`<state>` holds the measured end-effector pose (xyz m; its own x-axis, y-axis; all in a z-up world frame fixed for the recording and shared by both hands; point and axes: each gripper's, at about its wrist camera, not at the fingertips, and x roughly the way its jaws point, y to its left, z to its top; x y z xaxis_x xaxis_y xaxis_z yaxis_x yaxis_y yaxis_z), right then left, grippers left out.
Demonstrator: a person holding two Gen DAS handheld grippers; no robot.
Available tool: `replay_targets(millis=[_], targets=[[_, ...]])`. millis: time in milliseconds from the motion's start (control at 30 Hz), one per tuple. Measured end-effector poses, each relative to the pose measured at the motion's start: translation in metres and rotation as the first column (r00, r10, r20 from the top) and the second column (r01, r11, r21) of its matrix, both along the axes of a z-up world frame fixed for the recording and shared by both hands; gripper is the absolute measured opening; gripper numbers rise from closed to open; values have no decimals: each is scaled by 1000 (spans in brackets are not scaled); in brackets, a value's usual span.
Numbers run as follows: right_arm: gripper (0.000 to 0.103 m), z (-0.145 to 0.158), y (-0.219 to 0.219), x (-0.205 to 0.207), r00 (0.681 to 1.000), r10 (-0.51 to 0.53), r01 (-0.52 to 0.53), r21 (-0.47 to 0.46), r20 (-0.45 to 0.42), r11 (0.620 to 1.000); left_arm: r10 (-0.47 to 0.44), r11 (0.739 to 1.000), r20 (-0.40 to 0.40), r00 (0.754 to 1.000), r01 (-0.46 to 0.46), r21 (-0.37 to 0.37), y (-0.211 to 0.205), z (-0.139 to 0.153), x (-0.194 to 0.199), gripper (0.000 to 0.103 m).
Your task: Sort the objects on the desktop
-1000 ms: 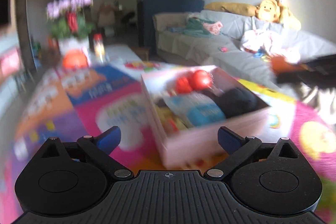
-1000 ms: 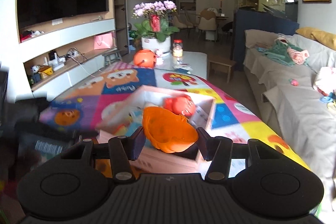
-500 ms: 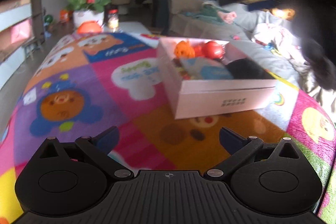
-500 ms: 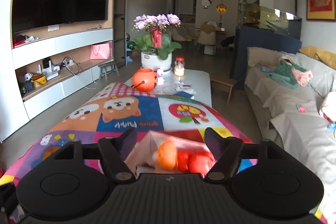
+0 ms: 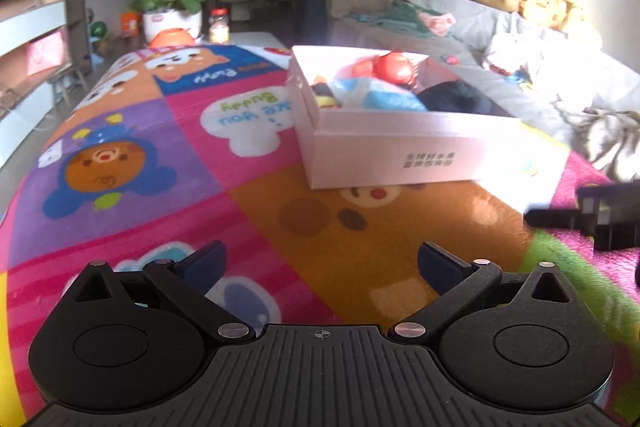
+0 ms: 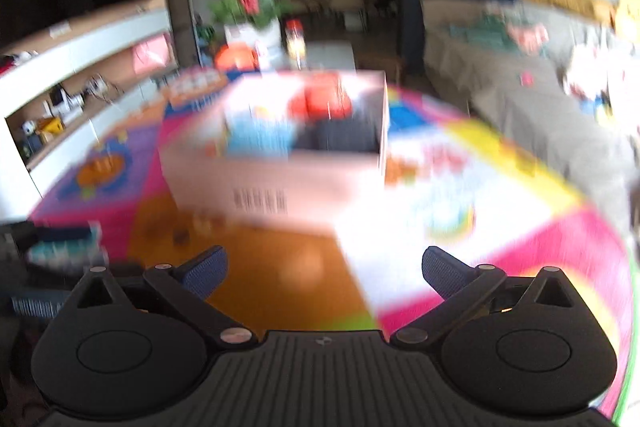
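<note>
A pale pink open box (image 5: 404, 151) stands on the colourful cartoon table cover (image 5: 160, 155); it also shows, blurred, in the right wrist view (image 6: 280, 187). Inside lie red toys (image 5: 390, 67), a blue packet (image 5: 384, 99) and a black item (image 5: 460, 99). My left gripper (image 5: 322, 265) is open and empty, low over the cover in front of the box. My right gripper (image 6: 324, 271) is open and empty, also in front of the box. Part of the right gripper's black body (image 5: 608, 215) shows at the left view's right edge.
A flower pot (image 5: 172, 15), a jar (image 5: 219, 25) and an orange pumpkin-shaped item (image 5: 172, 37) stand at the table's far end. A grey sofa (image 5: 500, 59) with plush toys runs along the right. A TV shelf (image 6: 80, 75) runs along the left.
My right gripper let go of the orange toy over the box, opened and pulled back and down. My left gripper also drew back from the box and stayed open.
</note>
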<state>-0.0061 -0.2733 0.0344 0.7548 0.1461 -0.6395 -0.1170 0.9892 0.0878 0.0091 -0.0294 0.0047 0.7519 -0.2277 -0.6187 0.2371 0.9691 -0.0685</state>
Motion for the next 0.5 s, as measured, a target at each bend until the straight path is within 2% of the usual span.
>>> replay_targets(millis=[67,133,333,500], targets=[[103,-16,-1,-1,998,-7,9,35,-55,999,46,999,-20,999,-46,0,-3,-4,2,103],[103,-24,2,0,997,-23,26,35,-71,999,87,996,-31,996,-87,8,-4,-9,6,103],[103,-36,25,22,998,-39,32,-131,-52,991,157,984,-10,988,-156,87,-17,-17,16,103],[103,-37,15,26,998,-29,25,-75,-57,997,210,975,-7,978,-209,79,-16,-18,14,103]])
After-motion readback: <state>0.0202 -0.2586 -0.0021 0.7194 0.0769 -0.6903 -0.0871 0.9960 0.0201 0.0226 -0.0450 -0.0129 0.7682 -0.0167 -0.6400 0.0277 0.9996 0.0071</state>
